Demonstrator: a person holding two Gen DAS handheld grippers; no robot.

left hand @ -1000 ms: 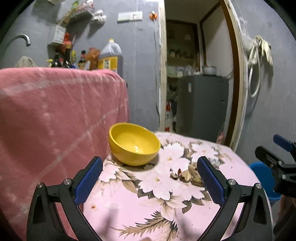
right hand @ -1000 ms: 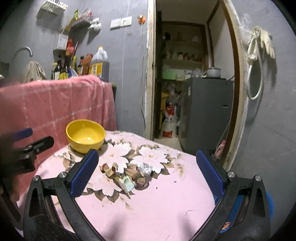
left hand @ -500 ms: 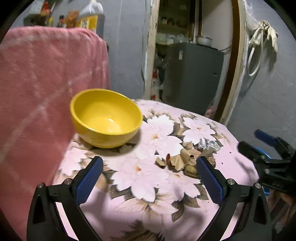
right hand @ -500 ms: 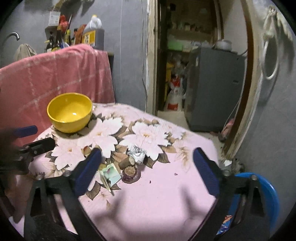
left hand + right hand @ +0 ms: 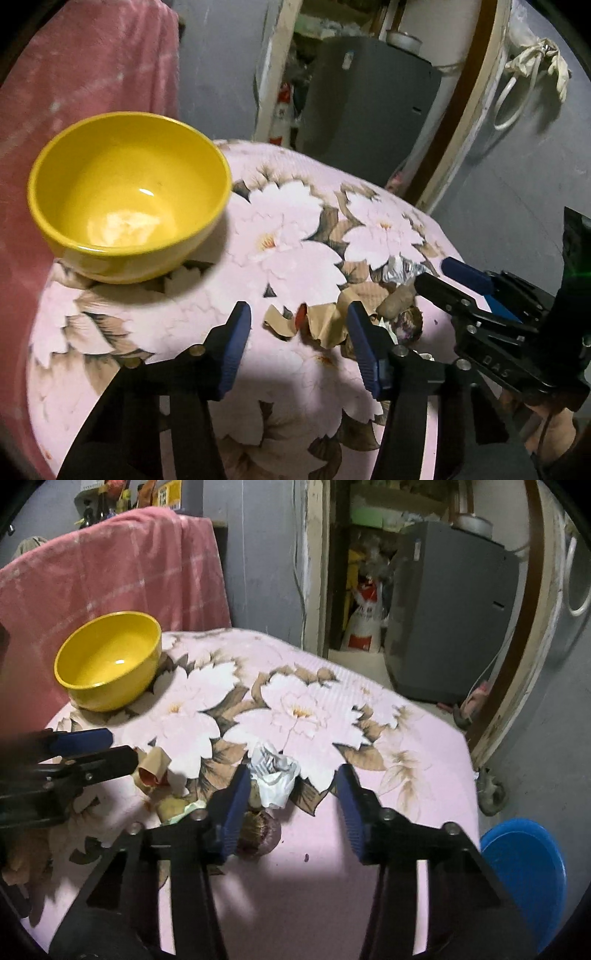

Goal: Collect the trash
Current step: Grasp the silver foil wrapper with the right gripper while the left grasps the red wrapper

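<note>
Trash [image 5: 207, 782] lies in a small heap near the middle of the tabletop [image 5: 406, 746], which is covered with a pink cloth with big white flowers. The heap has several pieces: a crumpled white and silver wrapper [image 5: 275, 775], curled brown paper scraps [image 5: 325, 321] with a small red bit among them, a short brownish lump [image 5: 397, 302], and a dark round piece [image 5: 260, 830] at the near side. A pale green scrap is partly hidden behind the finger of the right gripper.

The left gripper [image 5: 299, 343] points down at the heap from the left side. Its jaws are closing and stand about half apart; the brown paper scraps lie between the blue pads [image 5: 236, 347], but the pads do not press on them. The right gripper [image 5: 291, 808] points down from the near side. Its jaws are closing too, about half apart, with the crumpled wrapper between them and just beside the left pad; I cannot see any pinch on it.

A yellow bowl [image 5: 125, 192] stands upright and empty at the far left corner of the tabletop, well apart from the heap. Behind the bowl hangs a pink checked cloth [image 5: 110, 565]. A blue bucket [image 5: 524, 871] stands on the floor at the right of the tabletop. Beyond, an open doorway shows a grey cabinet [image 5: 443, 609].
</note>
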